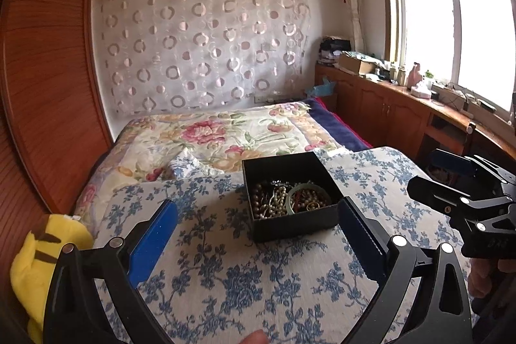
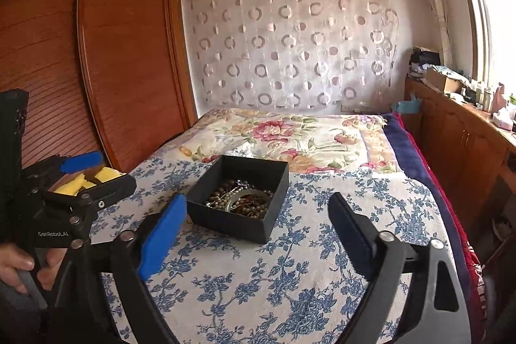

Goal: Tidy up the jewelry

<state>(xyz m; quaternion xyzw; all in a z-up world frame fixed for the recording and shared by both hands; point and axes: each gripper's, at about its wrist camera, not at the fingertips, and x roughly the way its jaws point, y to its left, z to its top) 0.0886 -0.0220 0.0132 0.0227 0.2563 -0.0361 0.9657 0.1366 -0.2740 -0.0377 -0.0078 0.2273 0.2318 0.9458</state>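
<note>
A: Left wrist view, item 1?
B: Left tongs [image 1: 258,234], blue-padded, spread wide, nothing between them, above the blue-flowered bedcover [image 1: 225,279].
A: Item 2?
B: 1 black box [image 1: 290,192], lid off, resting on that cover just past the tongs; jewelry [image 1: 290,199] heaped inside, beads and a green bangle.
A: Others?
B: Right tongs [image 1: 451,179] at the right edge; yellow plush toy [image 1: 38,263] at the lower left.
A: Right wrist view?
B: Right tongs [image 2: 258,234] gaping, empty. Black box [image 2: 238,199] on the cover ahead, between the 2 pads in the picture, untouched. Left tongs [image 2: 93,170] at the left, a hand [image 2: 22,266] on the grip.
</note>
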